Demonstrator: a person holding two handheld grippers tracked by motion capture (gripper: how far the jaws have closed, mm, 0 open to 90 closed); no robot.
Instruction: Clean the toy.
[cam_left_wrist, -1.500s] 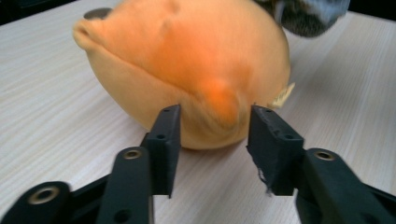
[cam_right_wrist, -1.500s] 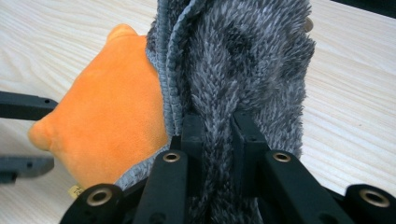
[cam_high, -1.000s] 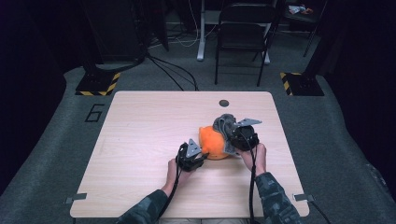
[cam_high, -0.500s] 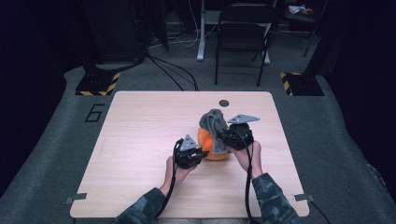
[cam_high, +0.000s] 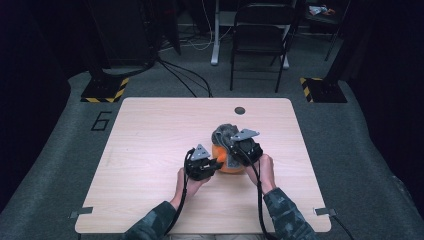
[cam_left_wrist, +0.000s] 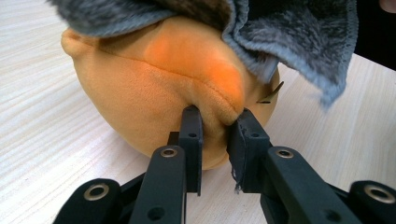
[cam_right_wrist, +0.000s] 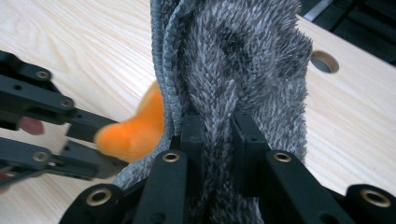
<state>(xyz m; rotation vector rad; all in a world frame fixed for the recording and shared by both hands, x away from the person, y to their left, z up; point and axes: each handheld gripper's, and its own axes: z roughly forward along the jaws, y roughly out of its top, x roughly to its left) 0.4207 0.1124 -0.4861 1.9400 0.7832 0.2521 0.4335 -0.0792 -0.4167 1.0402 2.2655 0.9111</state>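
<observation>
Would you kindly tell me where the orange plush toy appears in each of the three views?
High view: the orange plush toy sits right of the table's middle, between the two grippers.
Left gripper view: it spans the centre, pinched by the jaws.
Right gripper view: a bit peeks out at left centre.
Shared landmark: the grey cloth draped over it.

Orange plush toy (cam_left_wrist: 154, 88), grey fuzzy cloth (cam_right_wrist: 243, 70) (darker flecks), pale woodgrain table (cam_high: 150, 150), black jaws.

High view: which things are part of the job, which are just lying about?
In the job:
- orange plush toy, pinched by left gripper
- grey fluffy cloth, clamped in right gripper, draped over the toy

Lying about:
- folding chair
- floor cables
- table's cable hole
</observation>
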